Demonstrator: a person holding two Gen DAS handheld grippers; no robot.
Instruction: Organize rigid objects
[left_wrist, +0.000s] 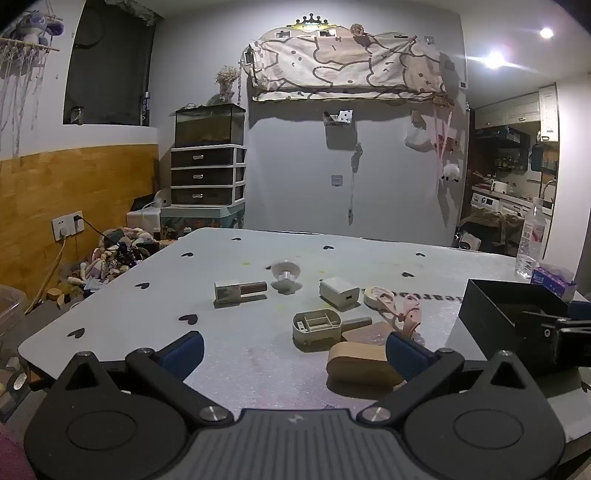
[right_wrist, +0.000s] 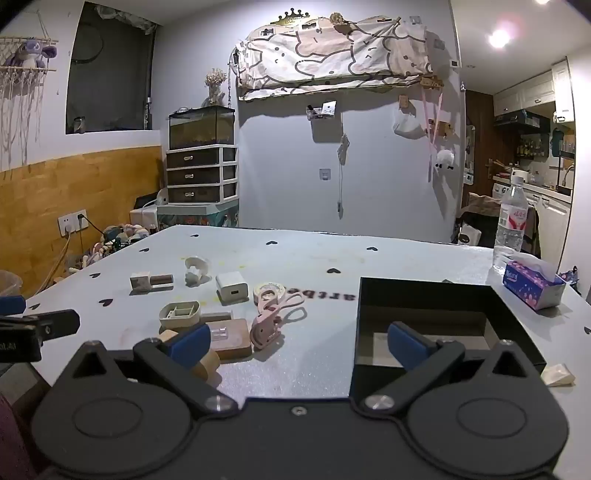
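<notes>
My left gripper (left_wrist: 295, 354) stands open above the table's near edge with nothing between its fingers. Its right finger is just in front of a rounded wooden block (left_wrist: 360, 363). Beyond lie a beige plastic holder (left_wrist: 317, 326), a brown wooden slab (left_wrist: 369, 332), a white charger (left_wrist: 339, 291), a tape roll (left_wrist: 376, 295), a pink clip (left_wrist: 404, 314), a clear suction cup (left_wrist: 285, 275) and a beige box with a brown stick (left_wrist: 240, 291). My right gripper (right_wrist: 297, 343) is open and empty, its right finger over the open black box (right_wrist: 424, 295).
A water bottle (right_wrist: 511, 229) and a purple tissue box (right_wrist: 532, 290) stand at the table's far right. A white scrap (right_wrist: 557, 374) lies right of the black box. The grey table (right_wrist: 314, 258) has black heart marks. Drawers and a tank stand behind.
</notes>
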